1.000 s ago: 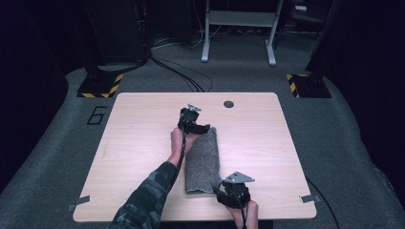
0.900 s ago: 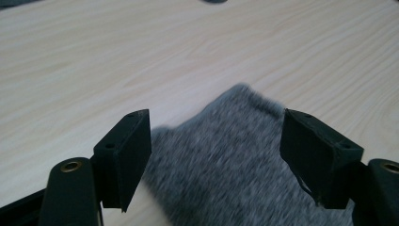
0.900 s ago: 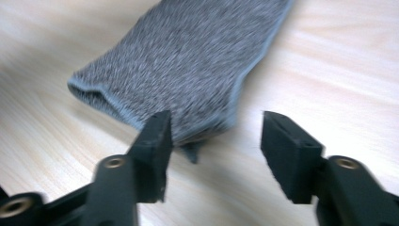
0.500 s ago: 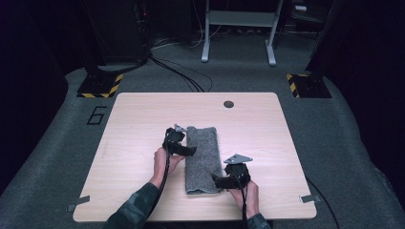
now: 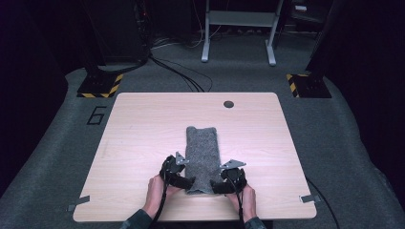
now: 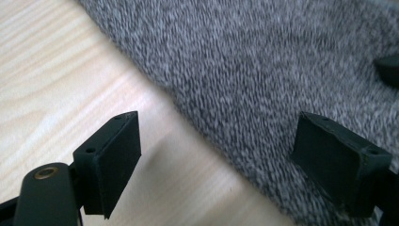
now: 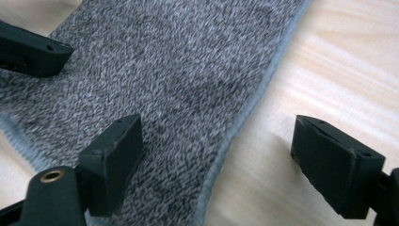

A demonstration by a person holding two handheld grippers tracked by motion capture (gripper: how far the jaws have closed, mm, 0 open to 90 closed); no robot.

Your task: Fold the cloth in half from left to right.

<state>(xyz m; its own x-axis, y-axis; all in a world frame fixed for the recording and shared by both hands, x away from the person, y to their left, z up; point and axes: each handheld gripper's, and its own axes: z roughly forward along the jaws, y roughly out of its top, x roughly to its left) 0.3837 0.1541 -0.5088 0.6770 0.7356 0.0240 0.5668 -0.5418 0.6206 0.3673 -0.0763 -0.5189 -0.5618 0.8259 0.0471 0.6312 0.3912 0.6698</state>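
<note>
A grey towel (image 5: 202,152) lies folded into a long strip on the wooden table (image 5: 143,124), running from the middle to the near edge. My left gripper (image 5: 184,180) sits at the strip's near left corner and my right gripper (image 5: 217,187) at its near right corner. In the left gripper view the left gripper (image 6: 219,125) is open, straddling the towel (image 6: 263,61) edge, one jaw over bare wood (image 6: 56,61). The right gripper (image 7: 216,125) straddles the towel's hemmed edge (image 7: 249,108) the same way. Both pairs of jaws have just been opening; neither presses on the cloth.
A dark round hole (image 5: 228,104) marks the table's far side. Beyond the table are floor cables (image 5: 176,76), two stand bases with yellow-black stripes (image 5: 99,86) (image 5: 308,85) and a metal frame (image 5: 239,28). A "6" (image 5: 97,115) is marked on the floor at left.
My left gripper has come from the towel's far end down along its left side to the near left corner. The right gripper shifted slightly toward the towel's near right corner.
</note>
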